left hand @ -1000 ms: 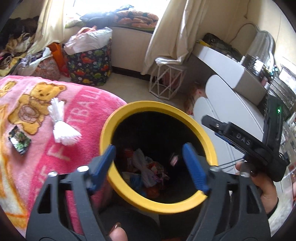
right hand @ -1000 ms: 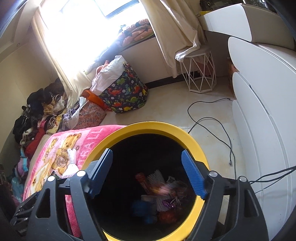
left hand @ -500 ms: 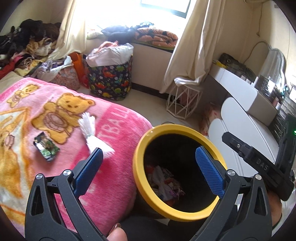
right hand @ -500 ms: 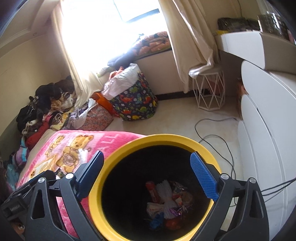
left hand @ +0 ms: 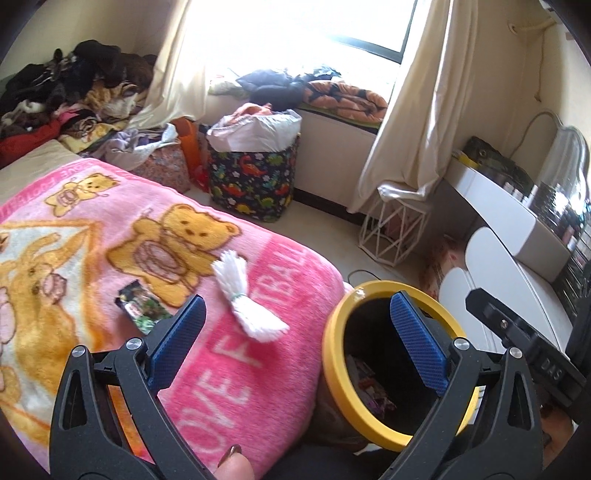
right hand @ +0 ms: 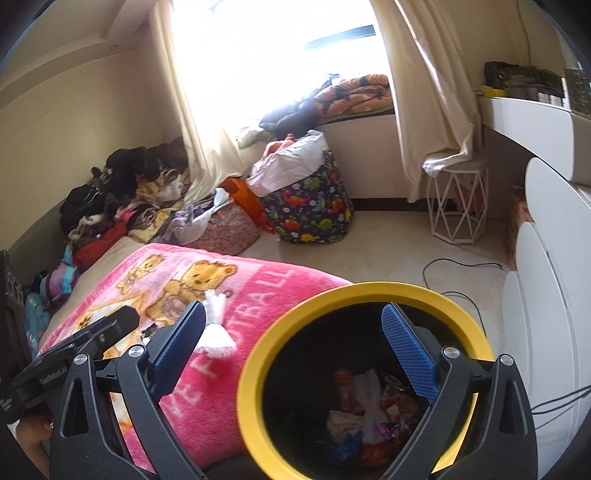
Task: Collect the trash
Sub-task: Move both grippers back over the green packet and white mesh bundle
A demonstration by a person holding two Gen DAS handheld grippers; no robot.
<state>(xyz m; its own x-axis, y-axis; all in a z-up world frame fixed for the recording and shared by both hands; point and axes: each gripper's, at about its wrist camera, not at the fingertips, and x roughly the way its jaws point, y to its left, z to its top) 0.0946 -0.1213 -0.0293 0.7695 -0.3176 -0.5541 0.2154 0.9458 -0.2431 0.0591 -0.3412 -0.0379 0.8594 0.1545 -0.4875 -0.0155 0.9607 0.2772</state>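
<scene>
Both grippers — left (left hand: 293, 341) and right (right hand: 293, 350) — are now spread wide, empty, withdrawn from the bin (right hand: 364, 290); tassel (left hand: 245, 295) and wrapper (left hand: 142, 304) are left uncollected.

Window (left hand: 295, 33) glare blown out, fisheye-warped edges.

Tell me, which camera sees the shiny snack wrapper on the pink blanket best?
The left wrist view: the wrapper lies in plain sight beside the white yarn bundle. In the right wrist view it is almost wholly hidden behind the gripper finger.
</scene>
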